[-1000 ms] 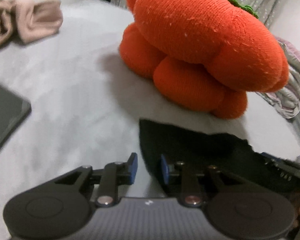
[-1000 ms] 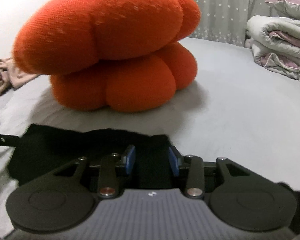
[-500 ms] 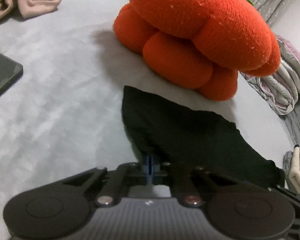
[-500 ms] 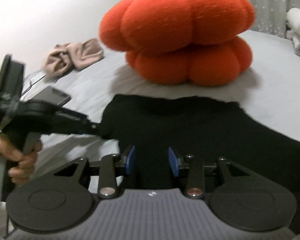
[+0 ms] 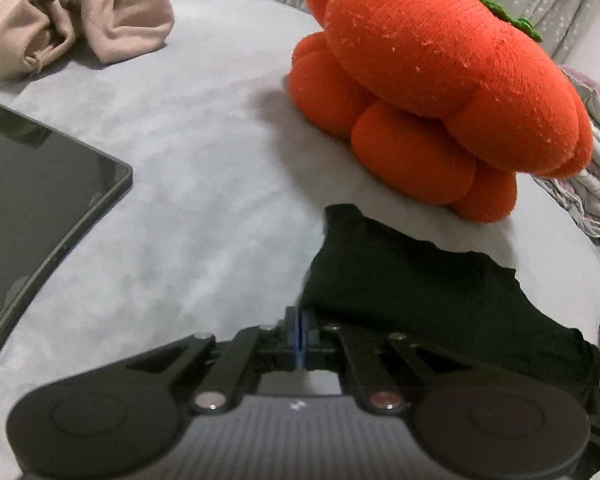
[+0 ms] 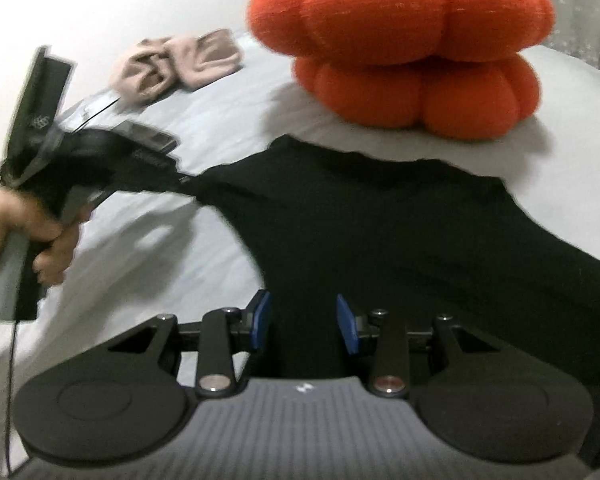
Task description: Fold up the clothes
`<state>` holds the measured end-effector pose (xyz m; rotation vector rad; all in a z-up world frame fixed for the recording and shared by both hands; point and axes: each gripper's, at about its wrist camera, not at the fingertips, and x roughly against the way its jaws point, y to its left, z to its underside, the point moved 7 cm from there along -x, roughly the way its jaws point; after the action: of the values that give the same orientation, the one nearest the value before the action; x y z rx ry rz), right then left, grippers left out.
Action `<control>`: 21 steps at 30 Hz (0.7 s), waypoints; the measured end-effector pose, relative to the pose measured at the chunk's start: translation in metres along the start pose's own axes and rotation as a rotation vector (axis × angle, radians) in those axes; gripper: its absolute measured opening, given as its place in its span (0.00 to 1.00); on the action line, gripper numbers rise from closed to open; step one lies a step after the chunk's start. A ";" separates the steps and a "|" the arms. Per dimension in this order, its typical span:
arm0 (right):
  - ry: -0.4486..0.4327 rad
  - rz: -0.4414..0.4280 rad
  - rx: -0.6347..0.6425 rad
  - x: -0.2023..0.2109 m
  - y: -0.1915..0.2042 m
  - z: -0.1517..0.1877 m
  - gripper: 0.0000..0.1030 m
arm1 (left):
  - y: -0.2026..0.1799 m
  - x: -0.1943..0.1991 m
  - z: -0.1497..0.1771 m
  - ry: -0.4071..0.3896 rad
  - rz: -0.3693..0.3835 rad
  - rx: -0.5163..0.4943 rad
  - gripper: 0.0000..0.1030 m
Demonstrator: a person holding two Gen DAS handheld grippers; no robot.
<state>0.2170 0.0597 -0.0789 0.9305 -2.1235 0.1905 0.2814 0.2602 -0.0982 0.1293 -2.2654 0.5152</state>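
- Nearest in the left wrist view, the left gripper point(image 5: 299, 334) has its blue pads pressed flat together, pinching a corner of the black garment point(image 5: 420, 280).
- From that pinched corner the black garment spreads away to the right across the grey bedsheet point(image 5: 188, 184), with a raw, uneven far edge.
- In the right wrist view the same corner is drawn out to a point at the left gripper's tip, and the person's left hand point(image 6: 24, 232) grips that tool's handle at the left edge of the frame.
- The right gripper point(image 6: 302, 322) hangs over the near part of the black garment with its blue pads partly apart; the cloth lies in the gap as seen from the camera, but whether the pads touch it cannot be told, and nothing looks clamped.
- The garment lies mostly flat on the bed, filling the middle and right of the right wrist view.
- To the left in the left wrist view a dark tablet point(image 5: 36, 200) lies flat on the sheet, well apart from the garment.
- Just beyond the garment's far edge stands a stack of two orange pumpkin cushions point(image 5: 432, 80), the upper one tilted and topped by a green stalk.
- Farther back on the left lies a crumpled beige cloth point(image 5: 80, 28) on the sheet.
- At the right edge, behind the cushions, is a folded pale quilt point(image 5: 596, 184), and a grey speckled curtain point(image 5: 572, 4) hangs at the back.
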 end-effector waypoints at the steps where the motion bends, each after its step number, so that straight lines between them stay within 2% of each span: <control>1: 0.008 -0.014 0.012 0.000 0.006 0.003 0.40 | -0.001 0.000 0.001 0.000 0.000 -0.007 0.01; 4: 0.030 -0.047 0.044 0.001 0.023 0.010 0.40 | -0.003 0.000 0.001 0.001 0.014 -0.015 0.01; 7: 0.059 -0.041 0.058 -0.001 0.033 0.019 0.38 | -0.002 0.001 -0.001 0.016 0.040 -0.017 0.03; 9: 0.062 -0.025 0.063 -0.001 0.033 0.022 0.37 | 0.003 0.002 -0.006 0.003 0.062 0.006 0.12; 11: 0.052 -0.008 0.051 -0.001 0.027 0.022 0.37 | 0.009 -0.001 -0.013 -0.008 0.088 0.046 0.20; 16: 0.021 0.013 -0.011 -0.002 0.006 0.019 0.37 | 0.016 -0.031 -0.033 0.005 0.169 0.144 0.21; 18: 0.014 0.013 -0.034 -0.003 0.000 0.020 0.37 | 0.010 -0.041 -0.037 -0.001 0.191 0.151 0.22; 21: 0.003 0.023 -0.072 -0.002 -0.012 0.025 0.37 | -0.001 -0.054 -0.039 -0.020 0.177 0.123 0.23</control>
<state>0.2105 0.0418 -0.0997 0.8641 -2.1250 0.1263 0.3455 0.2710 -0.1133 -0.0044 -2.2767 0.7499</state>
